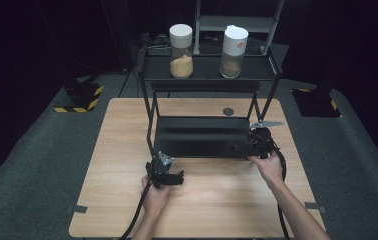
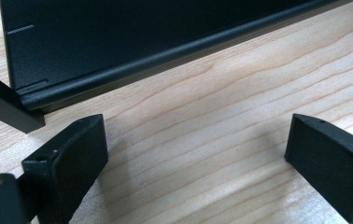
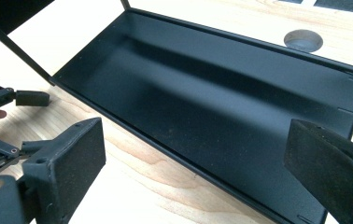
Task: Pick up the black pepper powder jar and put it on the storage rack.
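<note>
- Two jars on the top shelf of a black rack (image 1: 207, 75): the left jar (image 1: 181, 50) holds pale powder, the right jar (image 1: 233, 51) a darker one.
- Lower shelf (image 3: 202, 102) bare, resting on the wooden table (image 1: 217, 200).
- Left gripper (image 2: 198, 149): jaws wide apart over the wood, holding nothing, just before the shelf's front corner.
- Right gripper (image 3: 198, 163): jaws spread, holding nothing, at the shelf's right front edge.
- One round hole (image 3: 303, 40) in the table behind the rack.
- The surrounding room is dark, with little to make out.
</note>
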### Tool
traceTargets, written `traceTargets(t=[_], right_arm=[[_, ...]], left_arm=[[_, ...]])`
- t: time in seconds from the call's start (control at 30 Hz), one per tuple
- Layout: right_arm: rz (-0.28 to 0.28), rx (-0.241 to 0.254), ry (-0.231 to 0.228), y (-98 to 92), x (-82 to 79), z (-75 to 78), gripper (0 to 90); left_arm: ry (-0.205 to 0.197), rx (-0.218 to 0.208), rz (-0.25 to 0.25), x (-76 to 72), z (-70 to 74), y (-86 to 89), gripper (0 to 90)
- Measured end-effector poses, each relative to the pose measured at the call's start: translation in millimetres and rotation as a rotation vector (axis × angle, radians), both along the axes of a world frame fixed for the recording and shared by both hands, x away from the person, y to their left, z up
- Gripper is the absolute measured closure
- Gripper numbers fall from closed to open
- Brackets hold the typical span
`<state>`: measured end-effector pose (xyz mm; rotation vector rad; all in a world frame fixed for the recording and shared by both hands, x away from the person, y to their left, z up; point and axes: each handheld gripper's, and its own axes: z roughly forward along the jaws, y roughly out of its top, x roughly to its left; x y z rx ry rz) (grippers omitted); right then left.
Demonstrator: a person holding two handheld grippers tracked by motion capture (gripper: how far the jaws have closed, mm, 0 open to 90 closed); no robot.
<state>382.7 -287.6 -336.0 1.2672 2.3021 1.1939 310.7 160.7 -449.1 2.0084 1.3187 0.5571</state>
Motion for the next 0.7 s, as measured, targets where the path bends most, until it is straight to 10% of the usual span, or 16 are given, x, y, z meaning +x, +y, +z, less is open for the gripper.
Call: traceTargets(t=[0.7], right_arm=[[-0.002,0.013,0.038,4.5,-2.0,-26.9,5.2]], left_arm=[[0.000,0.000,0.000,0.0,0.0,0.0,5.6]])
